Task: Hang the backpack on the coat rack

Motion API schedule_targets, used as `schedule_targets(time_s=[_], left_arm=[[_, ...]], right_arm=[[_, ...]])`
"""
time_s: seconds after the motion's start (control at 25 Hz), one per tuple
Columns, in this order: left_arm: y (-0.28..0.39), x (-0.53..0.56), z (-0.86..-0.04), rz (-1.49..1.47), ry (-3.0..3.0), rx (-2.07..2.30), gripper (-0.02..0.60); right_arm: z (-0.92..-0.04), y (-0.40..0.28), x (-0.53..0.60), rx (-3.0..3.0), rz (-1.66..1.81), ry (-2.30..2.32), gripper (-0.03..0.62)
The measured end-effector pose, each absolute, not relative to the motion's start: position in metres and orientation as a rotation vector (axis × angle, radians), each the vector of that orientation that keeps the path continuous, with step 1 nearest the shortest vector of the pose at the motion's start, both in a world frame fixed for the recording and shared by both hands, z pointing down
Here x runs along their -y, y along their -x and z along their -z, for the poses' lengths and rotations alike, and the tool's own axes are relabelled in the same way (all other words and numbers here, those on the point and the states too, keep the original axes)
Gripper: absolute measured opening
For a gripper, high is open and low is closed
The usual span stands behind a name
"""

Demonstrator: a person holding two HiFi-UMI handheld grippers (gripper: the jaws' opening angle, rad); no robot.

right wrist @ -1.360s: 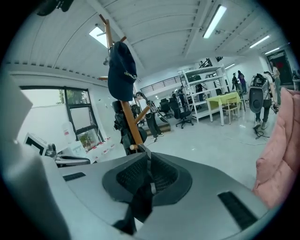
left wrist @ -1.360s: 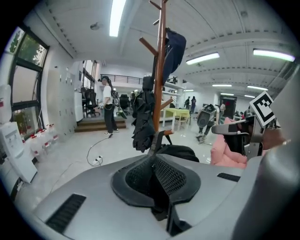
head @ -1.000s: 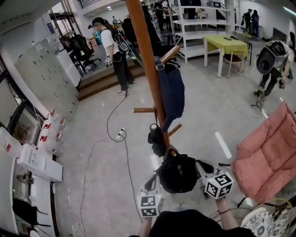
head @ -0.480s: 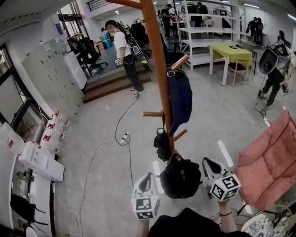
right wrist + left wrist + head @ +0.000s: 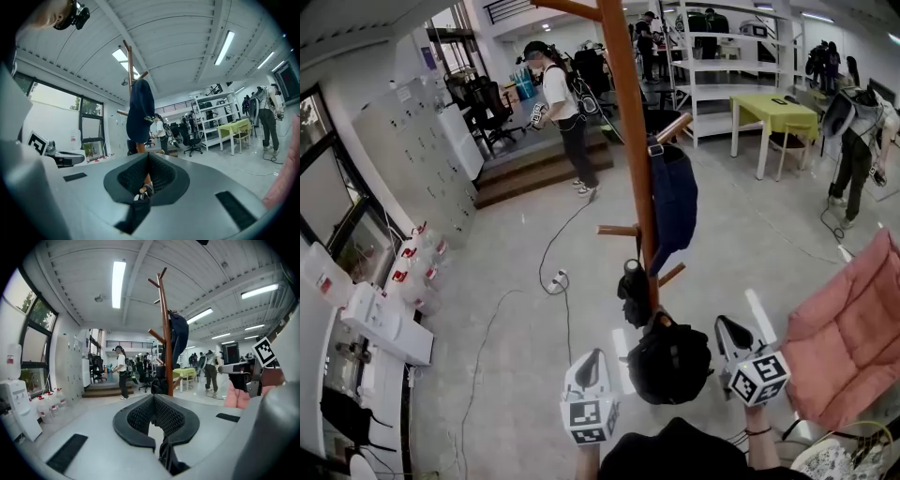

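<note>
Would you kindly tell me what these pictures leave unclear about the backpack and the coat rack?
Head view: the coat rack's foot is hidden behind the backpack.
Head view: whether the backpack's top loop is over the lower peg is too small and dark to tell.
Left gripper view: the strap in the shut left gripper runs off the bottom edge.
Right gripper view: the right gripper's strap likewise; the backpack's body is out of frame.

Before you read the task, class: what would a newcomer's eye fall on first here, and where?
A tall wooden coat rack rises through the middle of the head view, a dark blue fabric item hanging from an upper peg. At the bottom centre a black backpack hangs between the left gripper and right gripper, both shut on its straps. A pink padded chair fills the lower right.
</note>
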State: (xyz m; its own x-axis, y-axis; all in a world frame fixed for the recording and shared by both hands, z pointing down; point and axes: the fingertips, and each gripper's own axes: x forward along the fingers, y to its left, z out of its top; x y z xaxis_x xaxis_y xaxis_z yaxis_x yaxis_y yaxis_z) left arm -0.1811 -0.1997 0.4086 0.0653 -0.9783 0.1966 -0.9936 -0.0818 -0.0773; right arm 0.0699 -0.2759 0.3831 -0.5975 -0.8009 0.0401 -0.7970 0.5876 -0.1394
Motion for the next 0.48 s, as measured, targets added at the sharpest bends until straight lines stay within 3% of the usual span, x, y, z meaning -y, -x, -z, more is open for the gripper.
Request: schedule_targets(time_s=[0.48], left_arm=[[0.1911,0.1969,-0.4122,-0.32,-2.201,2.112,0.017]], right_arm=[[-0.3805,-0.0721,0.2776,-2.782,0.176,1.416,0.012]])
